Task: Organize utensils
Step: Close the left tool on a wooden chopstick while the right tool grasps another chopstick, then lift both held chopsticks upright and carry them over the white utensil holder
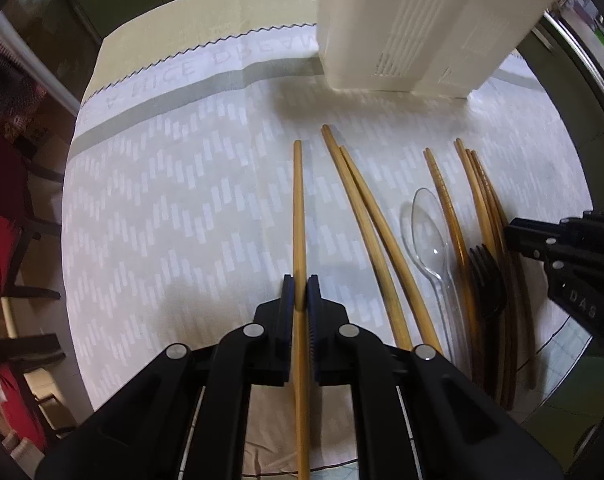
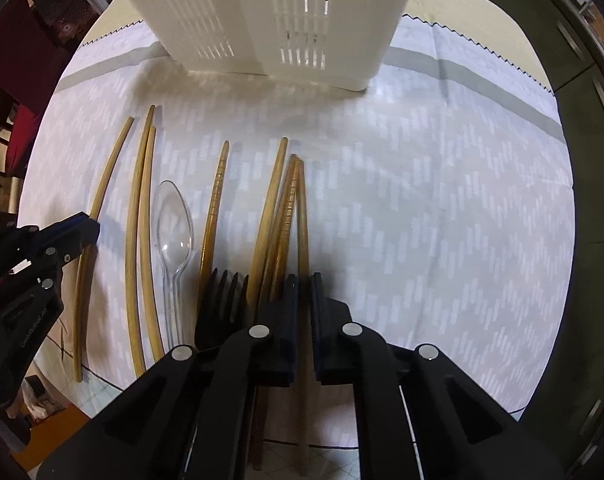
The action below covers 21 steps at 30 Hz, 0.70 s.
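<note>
My left gripper [image 1: 300, 292] is shut on a single light bamboo chopstick [image 1: 299, 208], the leftmost in the row; it also shows in the right wrist view [image 2: 102, 184]. My right gripper [image 2: 303, 292] is shut on the rightmost chopstick [image 2: 302, 220] of a brown bundle. Two more light chopsticks [image 1: 365, 220], a clear plastic spoon [image 2: 172, 220], a ridged brown chopstick [image 2: 214, 208] and a black plastic fork [image 2: 222, 300] lie between them on the cloth. A white slotted utensil holder [image 2: 262, 20] stands upright beyond the utensils; it also shows in the left wrist view [image 1: 413, 24].
A pale patterned tablecloth [image 2: 441, 200] covers the round table, with a grey stripe and zigzag hem at the far side. Chairs with red cushions [image 1: 2, 248] stand off the table's left edge. Dark cabinets [image 2: 581, 60] are to the right.
</note>
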Each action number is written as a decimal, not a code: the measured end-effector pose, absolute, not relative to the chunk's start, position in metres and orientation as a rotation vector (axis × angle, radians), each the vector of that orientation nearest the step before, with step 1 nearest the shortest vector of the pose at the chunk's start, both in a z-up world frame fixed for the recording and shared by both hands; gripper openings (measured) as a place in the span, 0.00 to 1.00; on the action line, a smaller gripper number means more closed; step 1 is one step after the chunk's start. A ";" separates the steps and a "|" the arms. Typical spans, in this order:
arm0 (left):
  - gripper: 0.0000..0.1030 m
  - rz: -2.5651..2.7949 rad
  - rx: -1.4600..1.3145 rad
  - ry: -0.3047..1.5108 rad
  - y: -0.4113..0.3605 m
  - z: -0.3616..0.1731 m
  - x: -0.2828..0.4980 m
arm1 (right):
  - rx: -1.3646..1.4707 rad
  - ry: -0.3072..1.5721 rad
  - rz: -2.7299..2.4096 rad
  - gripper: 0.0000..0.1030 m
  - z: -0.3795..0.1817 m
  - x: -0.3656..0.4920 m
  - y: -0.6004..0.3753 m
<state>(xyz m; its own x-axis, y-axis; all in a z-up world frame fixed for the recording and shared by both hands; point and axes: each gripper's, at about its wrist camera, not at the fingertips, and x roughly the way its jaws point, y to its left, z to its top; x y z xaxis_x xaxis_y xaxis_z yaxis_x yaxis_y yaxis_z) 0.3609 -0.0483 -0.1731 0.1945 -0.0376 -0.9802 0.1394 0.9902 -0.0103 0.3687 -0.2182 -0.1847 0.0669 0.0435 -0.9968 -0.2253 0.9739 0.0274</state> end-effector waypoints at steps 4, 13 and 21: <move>0.07 -0.135 0.118 1.371 -0.051 -0.174 0.363 | -0.095 1.475 0.229 0.06 -0.185 0.364 -0.227; 0.06 -0.173 0.104 1.301 -0.046 -0.161 0.356 | 0.027 1.294 0.310 0.06 -0.135 0.341 -0.260; 0.06 -0.227 0.049 1.095 -0.033 -0.086 0.323 | 0.130 1.095 0.368 0.06 -0.078 0.317 -0.303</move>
